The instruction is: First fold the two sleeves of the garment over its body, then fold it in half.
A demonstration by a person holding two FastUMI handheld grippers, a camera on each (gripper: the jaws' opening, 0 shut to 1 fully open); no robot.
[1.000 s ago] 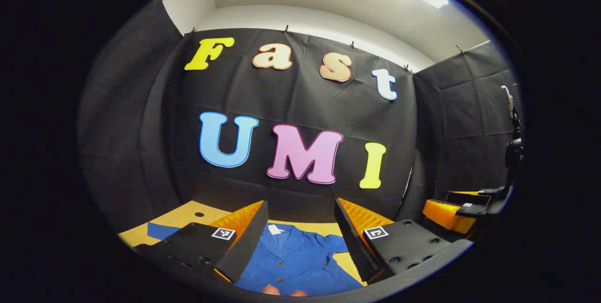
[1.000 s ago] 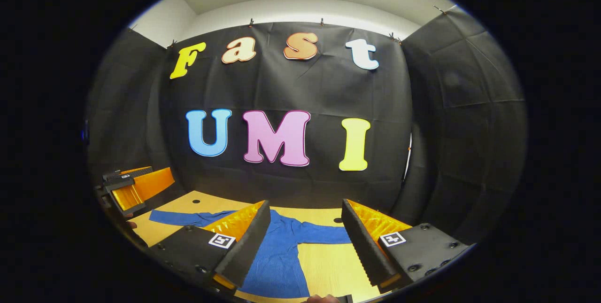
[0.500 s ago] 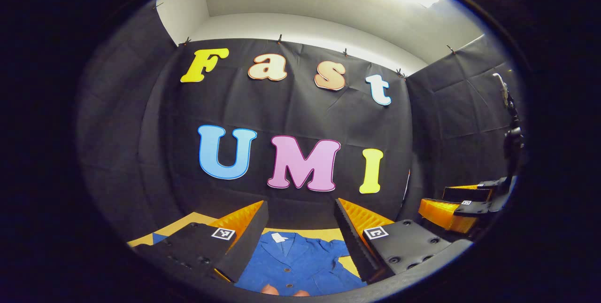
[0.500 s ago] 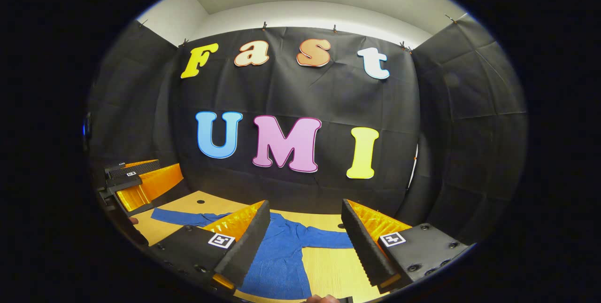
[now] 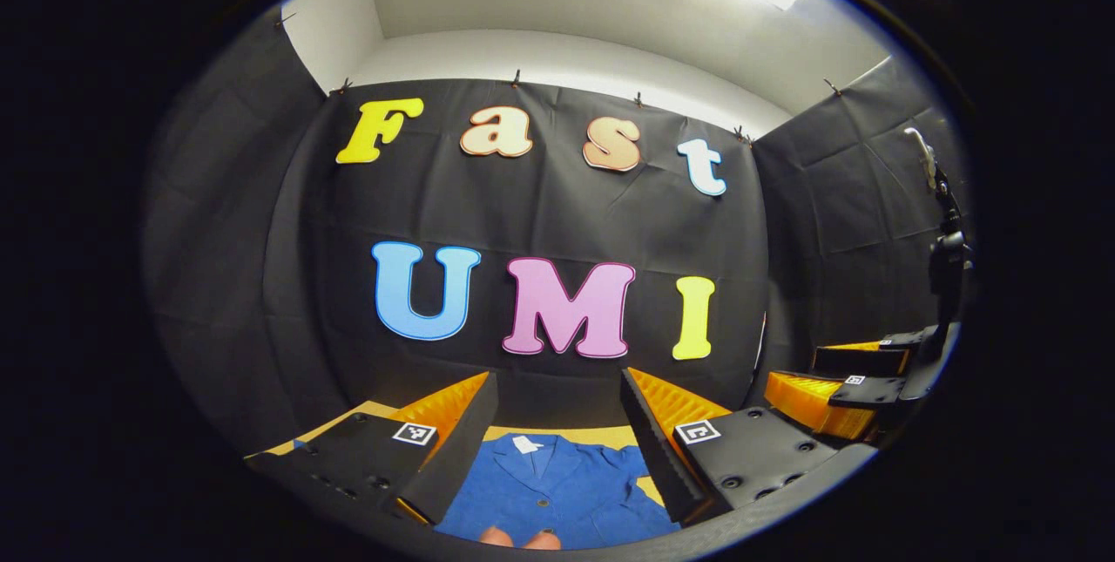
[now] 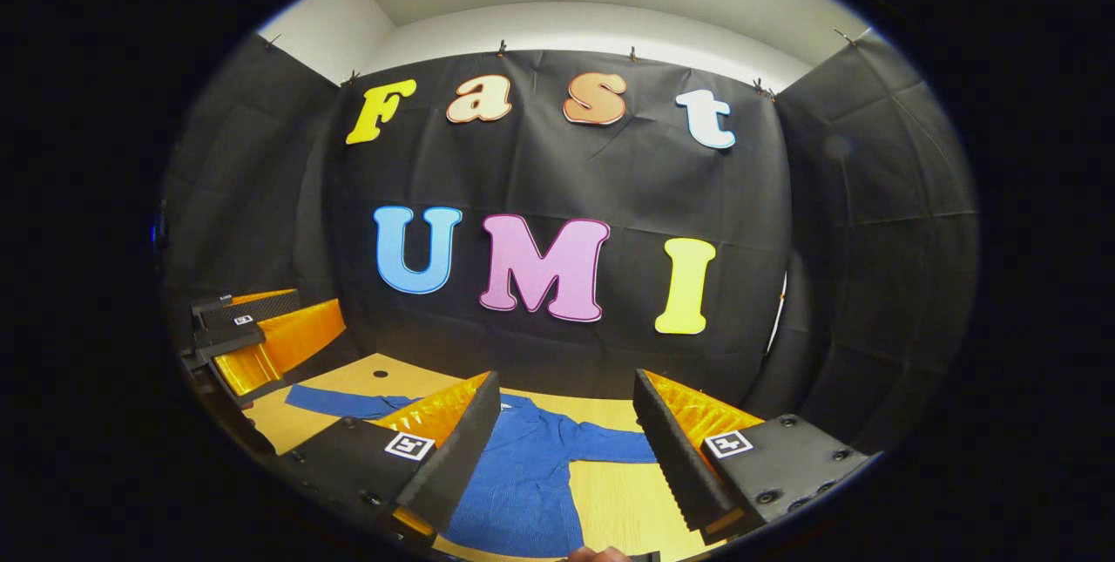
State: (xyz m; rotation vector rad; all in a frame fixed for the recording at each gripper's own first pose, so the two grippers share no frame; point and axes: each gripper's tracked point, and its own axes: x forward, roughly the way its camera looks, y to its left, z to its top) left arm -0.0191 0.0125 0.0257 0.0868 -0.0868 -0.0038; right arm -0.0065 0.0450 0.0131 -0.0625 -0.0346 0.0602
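Both grippers are up in the air here, well above the wooden table (image 6: 610, 505), and neither has anything between its fingers. In the left gripper view, the left gripper (image 5: 557, 423) is spread wide, jaws well apart, looking down on the blue button-up shirt (image 5: 557, 492) that lies flat on the table below. You can see its collar (image 5: 533, 456) with a white tag at the neck, and buttons running down the front. Off to the side of that view sits the right gripper (image 5: 849, 383), raised and also parted.

Over to the right gripper view: the right gripper (image 6: 566, 427) is wide open too, empty, with the shirt (image 6: 523, 484) spread out beneath. One sleeve (image 6: 335, 402) stretches straight out along the table toward the left gripper (image 6: 253, 340), the other sleeve (image 6: 614, 449) reaches the opposite way. Both sleeves lie unfolded, away from the body of the shirt. A fingertip (image 6: 597, 554) shows at the very bottom edge.
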